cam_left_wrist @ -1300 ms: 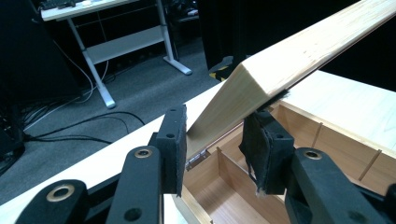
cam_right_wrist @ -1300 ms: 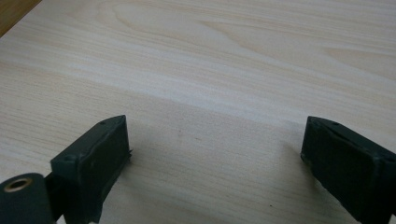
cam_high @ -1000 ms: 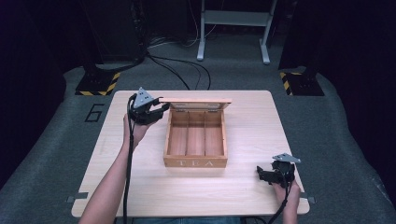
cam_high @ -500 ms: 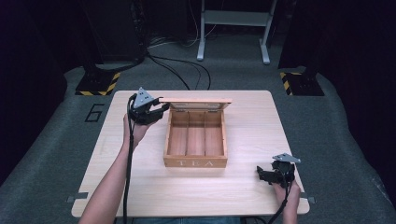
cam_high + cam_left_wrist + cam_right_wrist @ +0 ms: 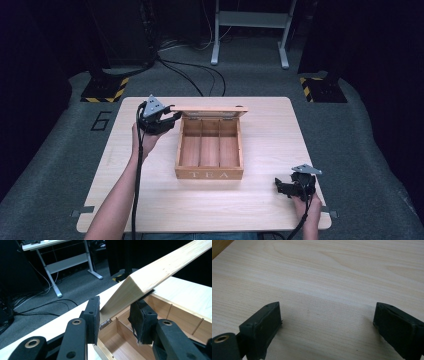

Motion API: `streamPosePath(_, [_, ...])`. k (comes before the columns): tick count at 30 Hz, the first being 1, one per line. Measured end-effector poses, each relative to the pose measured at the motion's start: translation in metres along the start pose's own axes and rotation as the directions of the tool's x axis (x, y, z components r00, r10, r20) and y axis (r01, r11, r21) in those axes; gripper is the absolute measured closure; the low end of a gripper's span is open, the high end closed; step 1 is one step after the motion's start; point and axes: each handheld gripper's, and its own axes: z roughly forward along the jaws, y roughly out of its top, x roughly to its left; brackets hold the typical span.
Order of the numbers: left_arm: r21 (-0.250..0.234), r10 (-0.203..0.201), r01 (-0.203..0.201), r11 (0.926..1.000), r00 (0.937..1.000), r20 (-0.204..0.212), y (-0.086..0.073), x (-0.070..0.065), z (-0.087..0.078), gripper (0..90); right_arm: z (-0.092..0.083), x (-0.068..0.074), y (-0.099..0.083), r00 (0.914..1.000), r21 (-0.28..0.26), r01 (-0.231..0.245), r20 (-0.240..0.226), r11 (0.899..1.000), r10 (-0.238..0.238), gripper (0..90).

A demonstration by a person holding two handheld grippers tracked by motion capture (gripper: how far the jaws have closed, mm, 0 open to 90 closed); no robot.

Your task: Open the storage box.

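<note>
My left gripper (image 5: 113, 315) has its jaws clamped on the corner of the lid (image 5: 160, 267), propping it upright on its hinges so the tea box (image 5: 210, 150) stays open mid-table (image 5: 280, 210). The lid's long axis runs along the box's far edge. My right gripper (image 5: 327, 322) rests near the table's front corner, jaws apart, empty.
</note>
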Motion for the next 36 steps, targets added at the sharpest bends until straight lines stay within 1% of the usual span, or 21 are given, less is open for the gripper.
streamPosePath(2, [0.004, 0.011, -0.011, 0.9999, 0.9999, 0.000, -0.001, 0.000, -0.001, 60.6, 0.000, 0.000, 0.000, 1.0000, 0.000, 0.000, -0.001, 1.000, 0.000, 7.4])
streamPosePath(3, [0.003, 0.001, -0.001, 1.0000, 1.0000, 0.001, -0.002, -0.002, -0.001, 60.6, 0.000, 0.000, 0.000, 1.0000, 0.000, 0.000, 0.000, 1.000, 0.000, 7.4])
streamPosePath(4, [0.000, 0.010, -0.010, 0.9999, 0.9999, -0.003, -0.002, -0.002, -0.001, 60.6, 0.000, 0.000, 0.000, 1.0000, 0.000, 0.000, 0.000, 1.000, 0.000, 7.4])
streamPosePath(5, [0.002, 0.011, -0.011, 0.9999, 0.9999, -0.002, -0.003, -0.002, -0.002, 60.5, 0.000, 0.000, 0.000, 1.0000, 0.000, 0.001, 0.000, 1.000, -0.001, 7.4])
streamPosePath(6, [0.002, 0.006, -0.006, 1.0000, 1.0000, -0.001, -0.004, -0.003, -0.003, 60.5, 0.000, 0.000, 0.000, 1.0000, 0.000, 0.001, 0.000, 1.000, -0.001, 7.4])
streamPosePath(8, [0.001, 0.009, -0.009, 1.0000, 1.0000, -0.002, -0.006, -0.004, -0.003, 60.3, 0.000, 0.000, 0.000, 1.0000, 0.000, -0.003, 0.002, 1.000, 0.003, 7.4])
streamPosePath(10, [0.004, -0.001, 0.001, 1.0000, 1.0000, 0.001, -0.007, -0.005, -0.004, 60.0, 0.000, 0.000, 0.000, 1.0000, -0.001, -0.004, 0.002, 1.000, 0.004, 7.3])
streamPosePath(11, [-0.001, 0.003, -0.003, 1.0000, 1.0000, -0.005, -0.008, -0.006, -0.004, 60.0, 0.000, 0.000, 0.000, 1.0000, -0.001, -0.005, 0.002, 1.000, 0.005, 7.3])
streamPosePath(13, [-0.003, -0.003, 0.003, 1.0000, 1.0000, -0.004, -0.011, -0.008, -0.005, 59.9, 0.000, 0.001, 0.000, 1.0000, 0.000, -0.006, 0.002, 1.000, 0.006, 7.4])
streamPosePath(15, [-0.004, -0.010, 0.010, 0.9999, 1.0000, 0.002, -0.014, -0.009, -0.006, 59.4, 0.000, 0.001, 0.000, 1.0000, 0.000, -0.006, 0.002, 1.000, 0.006, 7.4])
streamPosePath(19, [0.007, -0.010, 0.009, 0.9999, 0.9998, 0.015, -0.021, -0.012, -0.009, 57.9, 0.000, 0.001, 0.000, 1.0000, 0.000, -0.006, 0.002, 1.000, 0.006, 7.4])
streamPosePath(20, [0.004, -0.018, 0.018, 0.9998, 0.9997, 0.018, -0.023, -0.013, -0.009, 57.3, 0.000, 0.001, 0.000, 1.0000, 0.000, -0.006, 0.002, 1.000, 0.006, 7.4])
streamPosePath(24, [0.020, -0.024, 0.023, 0.9995, 0.9992, 0.033, -0.029, -0.018, -0.011, 53.0, 0.000, 0.000, 0.000, 1.0000, 0.000, -0.005, 0.002, 1.000, 0.005, 7.4])
streamPosePath(25, [0.018, -0.012, 0.011, 0.9998, 0.9997, 0.021, -0.032, -0.022, -0.011, 52.0, 0.000, 0.000, 0.000, 1.0000, -0.001, -0.003, 0.002, 1.000, 0.003, 7.4])
streamPosePath(26, [0.023, -0.006, 0.006, 0.9997, 0.9998, 0.019, -0.034, -0.023, -0.011, 51.7, 0.000, 0.000, 0.000, 1.0000, -0.001, -0.003, 0.002, 1.000, 0.003, 7.4])
streamPosePath(27, [0.033, -0.004, 0.003, 0.9994, 0.9997, 0.024, -0.036, -0.025, -0.012, 51.1, 0.000, 0.000, 0.000, 1.0000, -0.001, -0.003, 0.003, 1.000, 0.003, 7.4])
streamPosePath(28, [0.036, 0.000, -0.001, 0.9993, 0.9997, 0.025, -0.039, -0.027, -0.012, 50.4, 0.000, 0.000, 0.000, 1.0000, -0.001, -0.003, 0.002, 1.000, 0.003, 7.4])
streamPosePath(29, [0.038, 0.000, -0.001, 0.9993, 0.9997, 0.025, -0.044, -0.029, -0.012, 49.9, 0.000, 0.000, 0.000, 0.9999, 0.004, 0.010, 0.005, 1.000, -0.010, 7.4])
streamPosePath(31, [0.049, 0.004, -0.005, 0.9988, 0.9995, 0.030, -0.049, -0.031, -0.013, 49.1, 0.000, 0.000, 0.000, 0.9999, 0.004, 0.011, 0.004, 1.000, -0.011, 7.4])
streamPosePath(33, [0.048, 0.001, -0.002, 0.9989, 0.9996, 0.030, -0.055, -0.034, -0.014, 48.6, 0.000, 0.000, 0.000, 0.9999, 0.005, 0.011, 0.004, 1.000, -0.011, 7.4])
streamPosePath(36, [0.057, -0.021, 0.019, 0.9982, 0.9987, 0.046, -0.064, -0.035, -0.013, 46.3, 0.000, 0.000, 0.000, 0.9999, 0.004, 0.011, 0.004, 1.000, -0.011, 7.4])
